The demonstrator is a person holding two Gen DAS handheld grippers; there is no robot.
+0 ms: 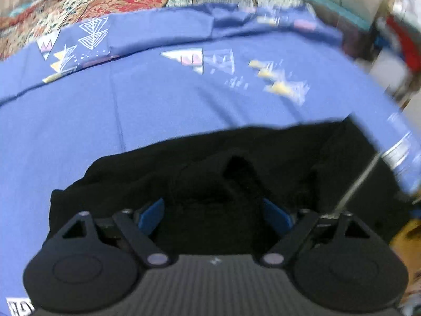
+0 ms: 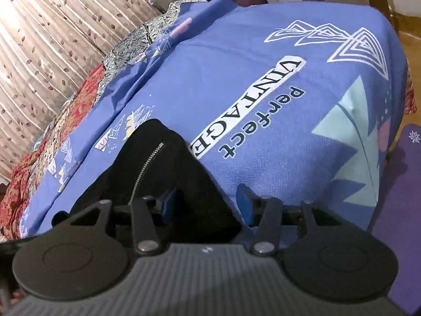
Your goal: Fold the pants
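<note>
Black pants (image 1: 236, 158) lie bunched on a blue printed bedsheet (image 1: 158, 105). In the left wrist view my left gripper (image 1: 214, 210) stands open, its blue pads (image 1: 151, 214) on either side of a raised hump of the black cloth. In the right wrist view the pants (image 2: 158, 163) show a silver zipper (image 2: 148, 163). My right gripper (image 2: 208, 205) is open over the pants' edge, black cloth lying between its blue pads (image 2: 243, 205). Neither gripper is closed on the cloth.
The sheet (image 2: 263, 79) reads "perfect VINTAGE" and drops off at its right edge. A red patterned quilt (image 1: 105, 0) and a leaf-print curtain (image 2: 39, 39) lie beyond. A purple mat (image 2: 405, 184) sits on the floor at right.
</note>
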